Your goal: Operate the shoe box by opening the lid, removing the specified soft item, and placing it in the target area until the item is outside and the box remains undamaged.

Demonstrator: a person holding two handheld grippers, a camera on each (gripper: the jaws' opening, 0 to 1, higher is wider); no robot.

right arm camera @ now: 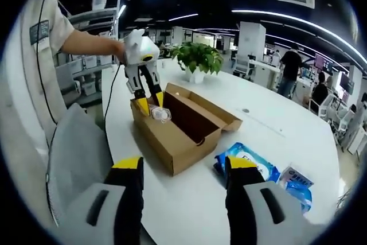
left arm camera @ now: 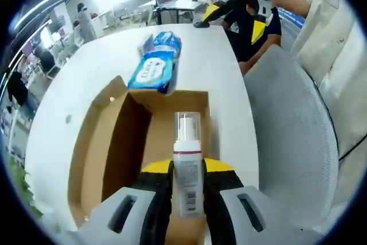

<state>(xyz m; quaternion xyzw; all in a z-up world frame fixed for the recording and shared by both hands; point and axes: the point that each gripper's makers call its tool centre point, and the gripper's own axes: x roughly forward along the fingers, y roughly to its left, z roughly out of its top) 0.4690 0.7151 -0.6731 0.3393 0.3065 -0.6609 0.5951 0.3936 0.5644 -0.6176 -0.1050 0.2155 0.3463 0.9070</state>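
Note:
An open cardboard shoe box (left arm camera: 114, 142) lies on the white table, its lid folded out to the left. My left gripper (left arm camera: 188, 170) is shut on a small white pump bottle (left arm camera: 188, 142) with a clear cap and holds it just above the box's inside. In the right gripper view the same left gripper (right arm camera: 151, 106) hangs over the near end of the box (right arm camera: 183, 136) with the bottle (right arm camera: 161, 114) in its jaws. My right gripper (right arm camera: 184, 167) stands open, apart from the box, with nothing between its fingers. It also shows far off as the right gripper (left arm camera: 235, 20).
Blue wet-wipe packs (left arm camera: 153, 68) lie on the table beyond the box, seen too as blue packs (right arm camera: 248, 163) at the right. A potted plant (right arm camera: 198, 57) stands at the far end. A grey chair (left arm camera: 287, 142) is beside the table edge.

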